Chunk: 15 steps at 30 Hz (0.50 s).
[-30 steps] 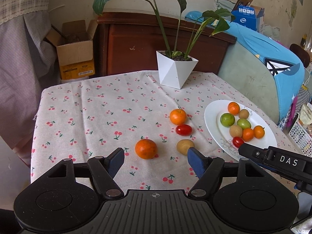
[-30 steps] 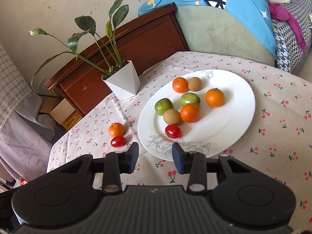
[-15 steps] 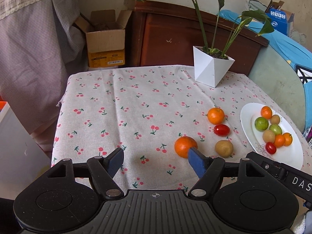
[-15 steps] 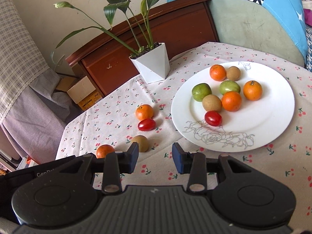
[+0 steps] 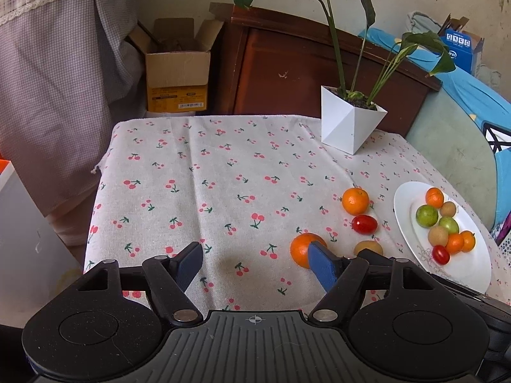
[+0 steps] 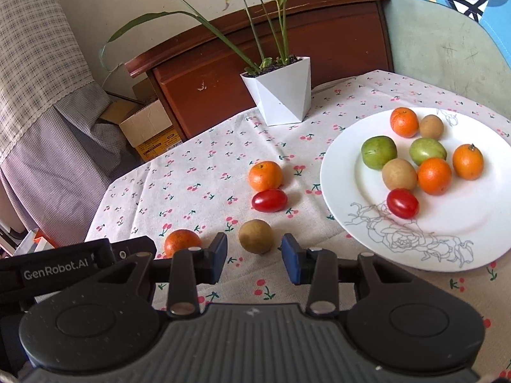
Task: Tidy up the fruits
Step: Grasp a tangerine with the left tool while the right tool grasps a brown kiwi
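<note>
A white plate (image 6: 463, 236) holds several fruits: oranges, green ones, brown ones and a red tomato (image 6: 402, 203). On the cloth beside it lie an orange (image 6: 265, 176), a red tomato (image 6: 269, 200), a brown fruit (image 6: 255, 236) and a second orange (image 6: 182, 242). My right gripper (image 6: 255, 258) is open and empty, its jaws just in front of the brown fruit. My left gripper (image 5: 255, 266) is open and empty; its right finger covers part of the second orange (image 5: 301, 249). The plate (image 5: 469, 265) sits at the right in the left wrist view.
A white pot with a tall plant (image 5: 349, 124) stands at the table's far side. A wooden cabinet (image 5: 303, 67) and a cardboard box (image 5: 177, 73) are behind the table. A blue-covered sofa (image 5: 472, 121) is to the right.
Both grippers swung left. The plate slid to the right in both views. The brown fruit now sits between the right gripper's fingers' line of view.
</note>
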Motion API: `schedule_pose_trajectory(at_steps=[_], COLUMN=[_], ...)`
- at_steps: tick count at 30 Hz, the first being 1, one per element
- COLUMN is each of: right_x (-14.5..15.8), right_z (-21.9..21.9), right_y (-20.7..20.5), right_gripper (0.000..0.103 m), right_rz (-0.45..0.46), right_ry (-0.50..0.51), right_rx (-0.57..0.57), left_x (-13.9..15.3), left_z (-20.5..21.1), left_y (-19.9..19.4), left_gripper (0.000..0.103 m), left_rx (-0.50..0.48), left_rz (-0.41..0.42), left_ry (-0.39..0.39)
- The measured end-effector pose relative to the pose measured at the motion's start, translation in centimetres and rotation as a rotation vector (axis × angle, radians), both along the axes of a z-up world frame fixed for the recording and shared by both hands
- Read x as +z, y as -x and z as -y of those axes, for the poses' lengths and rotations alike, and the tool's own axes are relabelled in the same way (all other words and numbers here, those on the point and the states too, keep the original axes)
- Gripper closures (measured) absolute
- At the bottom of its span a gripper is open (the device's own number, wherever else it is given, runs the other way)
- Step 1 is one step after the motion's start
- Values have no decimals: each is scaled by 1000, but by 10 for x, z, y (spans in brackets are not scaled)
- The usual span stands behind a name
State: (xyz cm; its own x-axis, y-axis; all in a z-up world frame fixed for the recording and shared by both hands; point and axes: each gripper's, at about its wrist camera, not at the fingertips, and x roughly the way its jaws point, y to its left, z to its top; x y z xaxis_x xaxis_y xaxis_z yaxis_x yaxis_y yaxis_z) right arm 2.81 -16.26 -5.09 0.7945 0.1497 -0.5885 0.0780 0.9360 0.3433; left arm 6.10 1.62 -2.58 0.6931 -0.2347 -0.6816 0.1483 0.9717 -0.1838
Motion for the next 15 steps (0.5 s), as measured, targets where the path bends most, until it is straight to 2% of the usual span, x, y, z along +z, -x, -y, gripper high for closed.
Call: schedule_pose_trajectory(at_steps=[4, 6, 15], right_x=[-3, -3, 0], right_z=[-2, 0, 20], right_y=[-5, -6, 1], right_gripper=[68, 77, 78], right_rz=[5, 8, 12], right_ry=[20, 19, -28], right_rx=[-5, -10, -78], left_x=[-1, -2, -5], left_z=[3, 5, 22], left_y=[1, 2, 4], left_gripper=[30, 30, 33], left_rx=[-16, -28, -95], left_rz=[10, 17, 53], left_ry=[-7, -7, -15])
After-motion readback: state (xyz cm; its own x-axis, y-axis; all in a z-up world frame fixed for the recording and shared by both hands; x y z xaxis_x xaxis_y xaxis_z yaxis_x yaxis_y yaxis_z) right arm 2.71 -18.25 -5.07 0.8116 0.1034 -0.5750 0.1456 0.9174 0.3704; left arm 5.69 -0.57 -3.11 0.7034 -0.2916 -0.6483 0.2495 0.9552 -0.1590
